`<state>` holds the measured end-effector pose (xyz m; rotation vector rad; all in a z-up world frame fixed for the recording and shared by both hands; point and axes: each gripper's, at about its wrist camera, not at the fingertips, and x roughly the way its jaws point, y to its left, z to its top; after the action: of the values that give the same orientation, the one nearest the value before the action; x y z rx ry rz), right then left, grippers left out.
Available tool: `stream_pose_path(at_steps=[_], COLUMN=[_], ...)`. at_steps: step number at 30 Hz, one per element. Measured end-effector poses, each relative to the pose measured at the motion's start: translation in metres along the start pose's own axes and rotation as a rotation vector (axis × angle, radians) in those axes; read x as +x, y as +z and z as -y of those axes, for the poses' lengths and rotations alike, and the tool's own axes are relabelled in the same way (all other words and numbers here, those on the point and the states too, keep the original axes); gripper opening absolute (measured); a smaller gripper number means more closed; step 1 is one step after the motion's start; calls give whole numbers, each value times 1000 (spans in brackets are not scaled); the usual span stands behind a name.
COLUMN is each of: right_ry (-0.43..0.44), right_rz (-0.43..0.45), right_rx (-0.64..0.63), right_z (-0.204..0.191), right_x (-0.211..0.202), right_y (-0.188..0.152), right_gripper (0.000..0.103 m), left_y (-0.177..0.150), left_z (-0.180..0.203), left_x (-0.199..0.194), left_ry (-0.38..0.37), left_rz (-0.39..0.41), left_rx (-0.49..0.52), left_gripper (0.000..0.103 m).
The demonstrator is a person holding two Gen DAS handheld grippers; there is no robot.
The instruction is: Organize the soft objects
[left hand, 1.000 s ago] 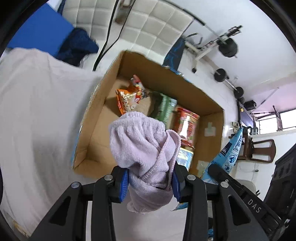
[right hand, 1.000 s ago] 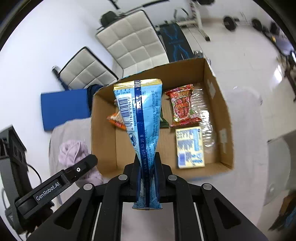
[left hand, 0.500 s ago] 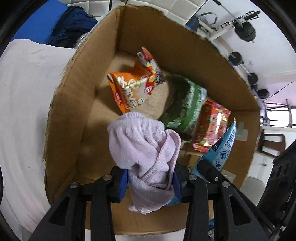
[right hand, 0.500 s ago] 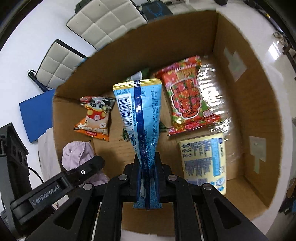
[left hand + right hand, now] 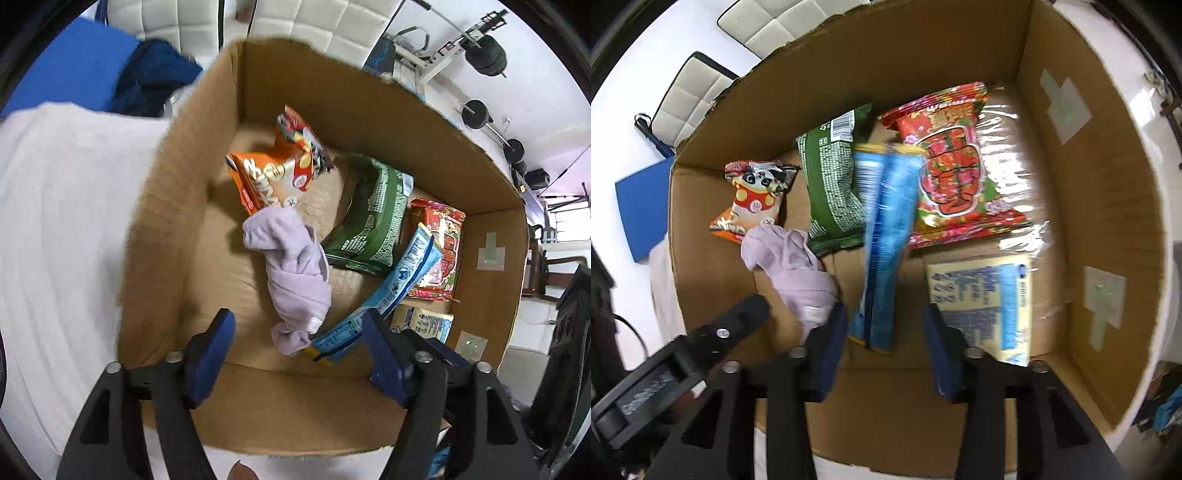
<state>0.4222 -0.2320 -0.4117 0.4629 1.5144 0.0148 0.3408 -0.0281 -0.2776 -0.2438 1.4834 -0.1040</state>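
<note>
A cardboard box (image 5: 162,221) (image 5: 1100,206) fills both views. A lilac cloth (image 5: 291,273) (image 5: 798,266) lies loose on its floor, below my open left gripper (image 5: 299,354). A blue snack packet (image 5: 886,236) (image 5: 399,280) lies or falls loose in the box, blurred, just beyond my open right gripper (image 5: 884,350). Both grippers hover over the box's near edge. The left gripper's body shows at the lower left of the right wrist view (image 5: 701,343).
In the box lie an orange snack bag (image 5: 273,177) (image 5: 753,199), a green bag (image 5: 373,214) (image 5: 831,184), a red bag (image 5: 439,243) (image 5: 956,170) and a pale yellow pack (image 5: 986,299). The box stands on a white cloth (image 5: 66,229). Chairs (image 5: 332,18) and gym gear stand behind.
Both grippers have opened. The lilac cloth has dropped from the left gripper and the blue packet from the right, both into the box.
</note>
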Motion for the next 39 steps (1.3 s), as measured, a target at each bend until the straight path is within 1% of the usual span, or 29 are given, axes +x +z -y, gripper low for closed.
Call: stream_pose_path(at_steps=[1,3,5,7,10,11,12,13,14,16,18,19,21,24,27,31,34,39], right_ry=[-11,-60,-98,-126,-185,-197,-214,-226,-235,-261,-261,-265,-268,-271,-272,-281,-275,-256], right_rz=[7,28,50,63,89,99,108,118,136,153,162,167,185,202,218,248,279,337], right_rx=[-13,-50,-84,-107,-150,-163,-175,-185,-196,-212,-209,-206,-195,-182,-180,-187,-193,-197], right_z=[-1,-3,-2,-2,-2,-1,-1,-2,-2,-3,0,0,3,5,5,2,0,-2], right_x=[-6,-14,-24,-30,-40,-43,-46,-49,-52,-58,-65,-68,-75,-82,-91,-108,-127,-167], right_y=[-5,-11,-20,-27,-40,-43,-47,-49,-54,-58,-62,-63,-67,-73,-80,-90,-102,-129], right_gripper=[53,54,60,62,62,64,68,80,88,94,95,96,102,103,103,103,103,103], left_y=[-4,-12,-19,-25,-36,-38,-41,-43,-46,-50,-55,-57,-61,-67,-73,-82,-94,-126], left_z=[1,2,5,7,10,11,12,14,15,16,16,17,18,20,22,28,31,36], left_x=[-5,-13,-22,-27,-35,-37,-41,-41,-43,-49,-55,-57,-63,-73,-84,-102,-118,-149], left_ry=[12,32,66,94,110,113,115,120,130,140,143,150,174,186,171,171,167,173], left_rz=[18,42,67,89,117,126,139,146,159,180,202,212,248,287,307,343,362,407], left_rx=[13,46,73,102,128,133,140,143,147,155,157,159,167,176,179,192,193,211], left_gripper=[79,83,85,87,91,92,96,98,99,99,100,102,103,103,103,103,103,103])
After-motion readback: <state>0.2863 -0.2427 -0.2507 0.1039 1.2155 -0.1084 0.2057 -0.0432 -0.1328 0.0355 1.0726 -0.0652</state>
